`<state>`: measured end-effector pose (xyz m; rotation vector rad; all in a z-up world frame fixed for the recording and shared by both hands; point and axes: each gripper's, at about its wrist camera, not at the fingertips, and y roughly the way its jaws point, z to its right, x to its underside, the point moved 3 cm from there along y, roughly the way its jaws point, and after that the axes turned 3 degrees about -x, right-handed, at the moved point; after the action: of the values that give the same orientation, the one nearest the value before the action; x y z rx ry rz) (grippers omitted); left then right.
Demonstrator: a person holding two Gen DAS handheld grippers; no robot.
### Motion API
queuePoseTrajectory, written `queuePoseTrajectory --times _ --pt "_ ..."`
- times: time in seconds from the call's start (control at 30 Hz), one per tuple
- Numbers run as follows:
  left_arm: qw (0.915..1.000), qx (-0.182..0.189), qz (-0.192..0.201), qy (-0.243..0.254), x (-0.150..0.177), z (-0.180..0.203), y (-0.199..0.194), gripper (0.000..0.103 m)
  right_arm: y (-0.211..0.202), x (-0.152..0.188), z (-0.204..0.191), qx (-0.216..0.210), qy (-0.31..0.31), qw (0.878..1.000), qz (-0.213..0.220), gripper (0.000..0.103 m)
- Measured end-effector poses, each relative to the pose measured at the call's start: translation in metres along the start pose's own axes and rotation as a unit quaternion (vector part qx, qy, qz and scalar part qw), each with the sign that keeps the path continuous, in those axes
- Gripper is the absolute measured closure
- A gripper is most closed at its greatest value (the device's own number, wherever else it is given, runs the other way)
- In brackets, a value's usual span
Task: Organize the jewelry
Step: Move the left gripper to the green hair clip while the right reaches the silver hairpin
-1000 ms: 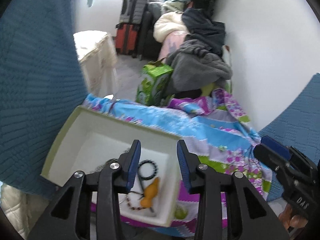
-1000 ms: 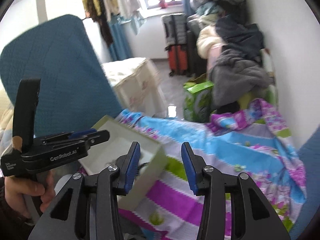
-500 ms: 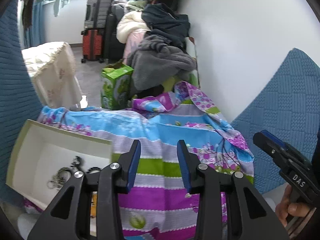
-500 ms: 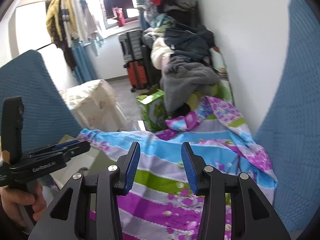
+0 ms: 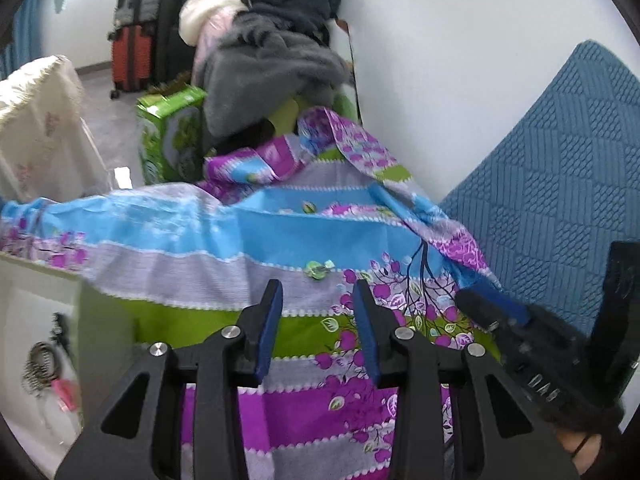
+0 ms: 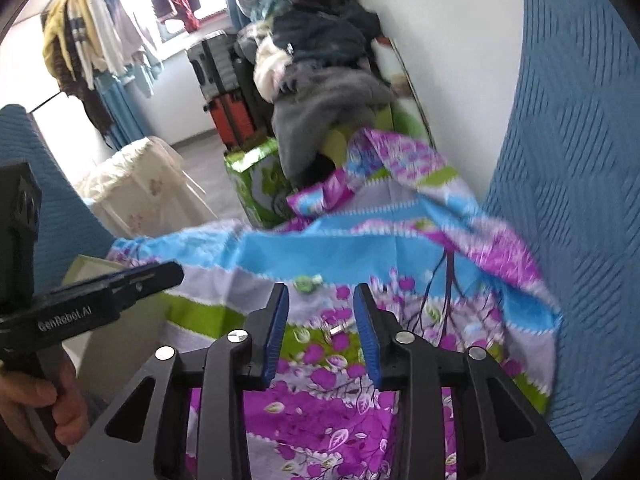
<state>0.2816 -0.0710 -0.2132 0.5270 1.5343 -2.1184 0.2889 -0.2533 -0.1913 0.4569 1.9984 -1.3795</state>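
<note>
A white open box [image 5: 86, 312] sits at the left on the flowered cloth [image 5: 304, 240]; jewelry pieces [image 5: 44, 356] lie inside it. A small green jewelry piece [image 5: 318, 269] lies on the cloth just beyond my left gripper [image 5: 318, 312], which is open and empty. The same green piece [image 6: 306, 282] shows in the right wrist view, ahead and left of my right gripper [image 6: 322, 320], also open and empty. A small silver item [image 6: 340, 327] lies on the cloth between the right fingers. The box corner [image 6: 86, 266] is partly hidden behind the left gripper body [image 6: 80, 304].
Blue quilted chair backs [image 5: 560, 184] [image 6: 580, 200] stand on the right. A white wall [image 5: 440, 60] is behind. A pile of clothes [image 5: 272, 56], a green carton [image 5: 172, 136], suitcases [image 5: 128, 52] and a white covered stand [image 5: 36, 120] lie beyond the cloth.
Both grippers have swung right, away from the box, toward the middle of the cloth. The box has slid to the left edge of the left view. Both stay open.
</note>
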Motion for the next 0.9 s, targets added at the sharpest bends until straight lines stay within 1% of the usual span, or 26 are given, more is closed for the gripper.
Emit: queuePoseTrajectory --times 0.17,0.27,0.4,0.53,0.67,0.73,0.83,0.87,0.9 --pt "0.9994 0.016 -0.031 0.003 -0.003 0.004 0.044 0.070 0.046 0.023 0.014 -0.002 0.015 0.999 -0.042 0.074" --pt "0.9985 0.023 -0.049 -0.003 -0.004 0.002 0.069 0.072 0.070 0.032 0.021 0.005 0.024 0.998 -0.057 0.075" --pt "0.9976 0.020 -0.066 -0.002 -0.007 -0.002 0.096 0.074 0.095 0.039 0.032 0.008 0.043 0.997 -0.069 0.075" --pt "0.9964 0.021 -0.081 -0.007 -0.007 -0.009 0.119 0.074 0.112 0.043 0.035 0.012 0.044 0.996 -0.076 0.075" --pt "0.9959 0.019 -0.088 -0.001 -0.007 -0.010 0.133 0.074 0.123 0.045 0.035 0.015 0.039 0.996 -0.083 0.075" --pt "0.9956 0.018 -0.092 -0.002 -0.007 -0.011 0.139 0.074 0.124 0.044 0.032 0.019 0.028 0.996 -0.080 0.076" --pt "0.9953 0.018 -0.095 -0.002 -0.004 -0.012 0.145 0.075 0.127 0.044 0.029 0.039 0.012 0.996 -0.082 0.082" --pt "0.9953 0.016 -0.095 0.000 -0.004 -0.011 0.146 0.076 0.127 0.044 0.029 0.046 0.007 0.995 -0.083 0.086" --pt "0.9955 0.015 -0.094 0.002 -0.003 -0.010 0.147 0.081 0.128 0.044 0.028 0.053 0.001 0.995 -0.085 0.087"
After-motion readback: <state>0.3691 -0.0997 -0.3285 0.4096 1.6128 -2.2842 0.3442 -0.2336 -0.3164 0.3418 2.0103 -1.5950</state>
